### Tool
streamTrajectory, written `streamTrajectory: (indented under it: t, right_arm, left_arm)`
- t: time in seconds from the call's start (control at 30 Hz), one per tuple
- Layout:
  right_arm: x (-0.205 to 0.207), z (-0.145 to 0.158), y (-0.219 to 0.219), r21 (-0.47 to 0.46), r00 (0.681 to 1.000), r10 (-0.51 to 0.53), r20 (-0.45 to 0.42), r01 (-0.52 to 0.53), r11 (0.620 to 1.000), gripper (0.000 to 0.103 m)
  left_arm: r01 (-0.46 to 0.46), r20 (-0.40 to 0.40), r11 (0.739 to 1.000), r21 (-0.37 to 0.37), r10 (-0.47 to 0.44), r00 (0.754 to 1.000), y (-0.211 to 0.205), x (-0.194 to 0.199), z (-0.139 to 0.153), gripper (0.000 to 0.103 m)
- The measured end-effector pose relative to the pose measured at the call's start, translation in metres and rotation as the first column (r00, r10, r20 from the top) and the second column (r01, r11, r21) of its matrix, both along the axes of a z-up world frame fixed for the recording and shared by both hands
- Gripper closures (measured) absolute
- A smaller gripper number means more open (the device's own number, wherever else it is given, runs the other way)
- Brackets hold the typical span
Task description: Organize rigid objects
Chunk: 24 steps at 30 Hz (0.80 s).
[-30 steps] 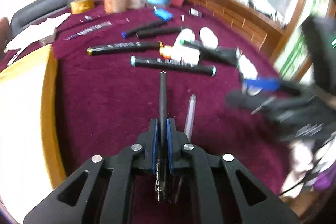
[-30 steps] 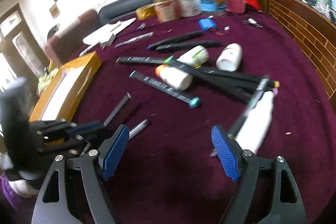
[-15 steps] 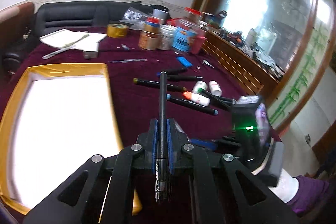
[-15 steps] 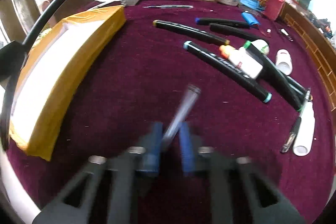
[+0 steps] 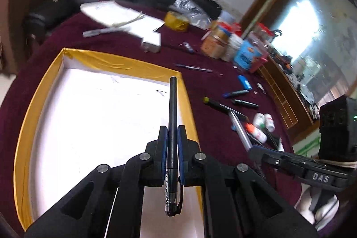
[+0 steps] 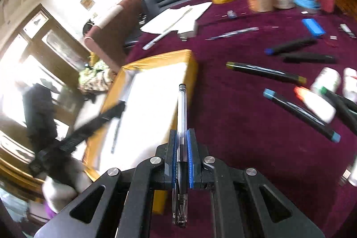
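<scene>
inside, the gold box (image 5: 33, 104) (white-lined) lies bare under a clamped black pen (image 5: 172, 126).

Left gripper (image 5: 172, 137) is angling downward, its blue pads clamping tight on a black pen (image 5: 172, 117). Right gripper (image 6: 182, 144) is tilting down too, jaws pinching a clear pen (image 6: 181, 113) lengthwise between them.
</scene>
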State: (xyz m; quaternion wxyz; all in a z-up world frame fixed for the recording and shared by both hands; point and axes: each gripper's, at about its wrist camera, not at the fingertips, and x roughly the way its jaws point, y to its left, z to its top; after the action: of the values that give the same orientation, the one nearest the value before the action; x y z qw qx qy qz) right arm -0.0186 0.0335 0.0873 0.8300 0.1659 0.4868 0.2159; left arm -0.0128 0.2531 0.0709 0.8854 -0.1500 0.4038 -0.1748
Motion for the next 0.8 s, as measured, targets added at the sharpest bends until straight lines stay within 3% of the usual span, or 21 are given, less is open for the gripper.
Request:
streamTrajectory:
  t: [0.1,0.37,0.57,0.63,0.7,0.8]
  right_arm:
    - [0.033,-0.009,0.032,0.022,0.999,0.001,-0.040,0.000,1.000,0.095]
    - [0.086,-0.039,0.086,-0.072,0.998,-0.019,-0.062,0.015,0.997,0.095]
    - [0.094,-0.045,0.091,-0.147,0.999,-0.015,-0.044,0.009,0.989,0.095]
    - [0.095,-0.044,0.091,-0.168,0.999,-0.015,-0.032,0.010,0.986,0.094]
    - [0.092,-0.039,0.091,-0.182,1.000,-0.012,-0.005,0.010,0.983,0.093]
    - [0.082,-0.024,0.079,-0.177,0.999,-0.003,0.055,0.012,0.984,0.089]
  left_arm:
    - [-0.029,-0.047,1.000,0.006,0.030,0.998,0.004,0.025,-0.011,0.097]
    - [-0.081,-0.117,0.997,0.013,0.082,0.990,0.009,0.070,-0.040,0.097]
    - [-0.105,-0.155,0.994,0.011,0.106,0.982,0.011,0.082,-0.053,0.097]
    - [-0.112,-0.160,0.994,0.016,0.113,0.981,0.011,0.082,-0.055,0.093]
    - [-0.119,-0.171,0.993,0.009,0.119,0.978,0.011,0.083,-0.056,0.084]
    - [-0.133,-0.169,0.991,0.001,0.132,0.977,0.012,0.079,-0.052,0.082]
